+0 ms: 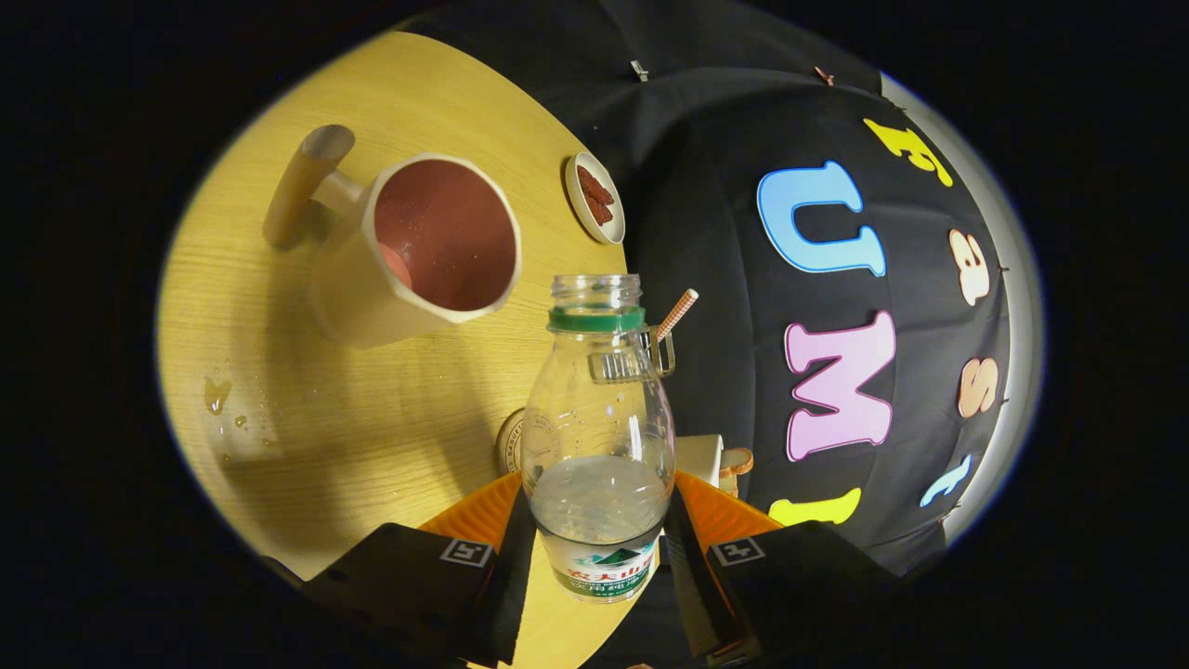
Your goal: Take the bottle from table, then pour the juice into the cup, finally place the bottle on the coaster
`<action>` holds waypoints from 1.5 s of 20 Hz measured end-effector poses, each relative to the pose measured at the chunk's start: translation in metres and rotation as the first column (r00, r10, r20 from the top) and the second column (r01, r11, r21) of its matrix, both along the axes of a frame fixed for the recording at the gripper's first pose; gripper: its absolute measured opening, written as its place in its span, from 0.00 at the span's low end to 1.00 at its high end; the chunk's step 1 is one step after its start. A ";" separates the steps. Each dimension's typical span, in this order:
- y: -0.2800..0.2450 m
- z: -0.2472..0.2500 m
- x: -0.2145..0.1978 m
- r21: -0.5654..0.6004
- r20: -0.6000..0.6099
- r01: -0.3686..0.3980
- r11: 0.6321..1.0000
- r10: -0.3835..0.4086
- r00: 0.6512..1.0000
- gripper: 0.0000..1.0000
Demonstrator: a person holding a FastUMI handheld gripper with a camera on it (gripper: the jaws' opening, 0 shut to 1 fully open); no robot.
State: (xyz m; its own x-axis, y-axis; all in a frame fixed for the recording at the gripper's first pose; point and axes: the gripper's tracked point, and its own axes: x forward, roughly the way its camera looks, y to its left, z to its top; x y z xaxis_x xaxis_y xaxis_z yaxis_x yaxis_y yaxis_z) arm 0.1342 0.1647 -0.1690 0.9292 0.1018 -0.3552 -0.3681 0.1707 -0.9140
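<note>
Both fingers of the claw (599,548) pinch the bottle (599,437) at its lower body; uncapped, partly filled with clear liquid. Just beyond the fingers, a round coaster (511,441) peeks from behind the bottle on the surface (372,418). Farther ahead, the cup (418,251), mouth facing the claw. Beyond it, a small dish (594,197).

Single fisheye cam riding on the gripper (594,548), facing forward along the two fingers. View is rolled, so the table (307,437) looks tipped. Bottle (597,437) sits very close, clamped between the fingers by both. Cup (423,251) lies beyond them, to one side; booth wall further out on the other.
</note>
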 end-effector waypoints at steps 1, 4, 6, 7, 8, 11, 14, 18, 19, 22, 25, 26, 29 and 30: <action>0.000 -0.003 -0.001 -0.015 -0.002 -0.010 1.000 0.010 1.000 0.70; 0.006 -0.009 0.001 -0.066 -0.011 -0.048 0.997 0.047 0.999 0.70; 0.009 -0.011 0.000 -0.099 -0.010 -0.073 0.992 0.073 0.997 0.70; 0.009 -0.013 0.000 -0.112 -0.013 -0.078 0.991 0.077 0.997 0.70; 0.010 -0.015 0.001 -0.116 -0.018 -0.081 0.990 0.079 0.997 0.70; 0.014 -0.013 0.004 -0.129 -0.015 -0.088 0.988 0.086 0.996 0.70; 0.018 -0.008 0.007 -0.167 0.003 -0.114 0.979 0.116 0.993 0.70; 0.020 -0.001 0.012 -0.209 0.016 -0.146 0.967 0.152 0.988 0.70; 0.021 0.001 0.013 -0.221 0.022 -0.154 0.963 0.163 0.986 0.70; 0.026 0.007 0.011 -0.256 0.045 -0.182 0.949 0.199 0.979 0.70; 0.029 0.010 0.013 -0.272 0.049 -0.193 0.943 0.214 0.976 0.70; 0.029 0.012 0.013 -0.279 0.051 -0.197 0.940 0.219 0.974 0.70; 0.031 0.018 0.016 -0.303 0.064 -0.212 0.929 0.242 0.968 0.70; 0.031 0.019 0.016 -0.313 0.067 -0.215 0.925 0.247 0.967 0.69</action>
